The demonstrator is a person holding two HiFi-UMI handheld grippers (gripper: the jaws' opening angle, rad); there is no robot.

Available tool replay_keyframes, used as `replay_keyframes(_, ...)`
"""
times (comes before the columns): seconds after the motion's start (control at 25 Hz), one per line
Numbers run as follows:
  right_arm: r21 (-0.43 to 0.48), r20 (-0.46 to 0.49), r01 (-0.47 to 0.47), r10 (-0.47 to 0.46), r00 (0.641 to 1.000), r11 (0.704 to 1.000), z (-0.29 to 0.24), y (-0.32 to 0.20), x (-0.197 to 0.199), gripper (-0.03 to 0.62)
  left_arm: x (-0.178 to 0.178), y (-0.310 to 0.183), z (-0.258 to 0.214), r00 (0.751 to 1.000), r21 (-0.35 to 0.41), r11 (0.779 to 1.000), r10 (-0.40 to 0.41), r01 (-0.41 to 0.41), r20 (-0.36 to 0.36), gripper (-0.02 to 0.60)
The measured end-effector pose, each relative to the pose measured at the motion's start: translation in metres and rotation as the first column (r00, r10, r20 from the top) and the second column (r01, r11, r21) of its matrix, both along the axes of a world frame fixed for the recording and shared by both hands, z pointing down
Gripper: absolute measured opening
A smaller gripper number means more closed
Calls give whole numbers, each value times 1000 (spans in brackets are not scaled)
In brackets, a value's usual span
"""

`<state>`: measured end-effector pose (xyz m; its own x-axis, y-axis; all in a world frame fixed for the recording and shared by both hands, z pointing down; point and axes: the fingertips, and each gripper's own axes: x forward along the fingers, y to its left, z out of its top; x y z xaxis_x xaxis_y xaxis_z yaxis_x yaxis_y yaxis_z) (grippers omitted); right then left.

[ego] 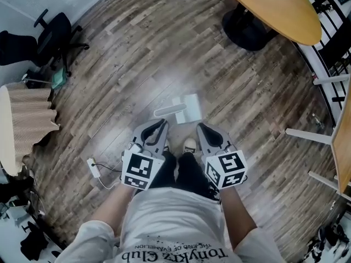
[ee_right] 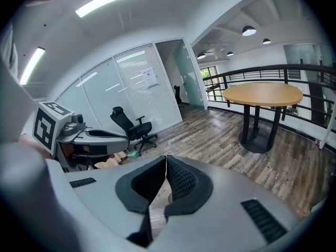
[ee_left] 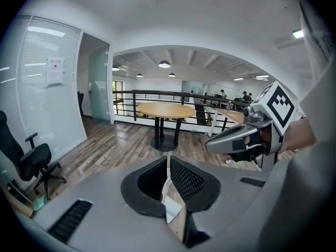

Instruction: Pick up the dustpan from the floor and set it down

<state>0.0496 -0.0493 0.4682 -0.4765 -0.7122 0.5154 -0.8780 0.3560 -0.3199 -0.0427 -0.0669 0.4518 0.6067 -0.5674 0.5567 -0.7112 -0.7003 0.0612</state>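
Head view: dustpan (ego: 185, 107) lies flat on the wood floor (ego: 137, 53), just far of the feet. The left gripper (ego: 162, 125) and right gripper (ego: 201, 127) hang above it, not touching.
Left gripper view: jaws together, nothing clamped. White of the dustpan shows through the slit below. Likely best to open wide first, then come down on the handle.
Right gripper view: jaws together, empty — keep it clear of the left.
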Motion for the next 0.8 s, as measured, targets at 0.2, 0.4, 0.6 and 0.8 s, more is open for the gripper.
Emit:
replay_keyframes(0.2, -15, 6, -3, 3, 1000, 1000, 17, -12, 1, 26, 7, -15, 24, 997, 3, 998, 60, -60, 47, 51)
replay_keyframes(0.4, -33, 19, -21, 22, 1000, 999, 31, -20, 4, 26, 9, -22, 51, 984, -13, 991, 137, -137, 117, 100)
replay_keyframes(0.6, -56, 30, -16, 18, 999, 998, 46, -23, 1, 26, 12, -27, 86, 958, -105, 969, 238, -224, 160, 188)
replay_keyframes(0.8, -77, 39, -16, 19, 999, 997, 62, -26, -3, 26, 17, -37, 104, 938, -125, 952, 298, -279, 177, 212)
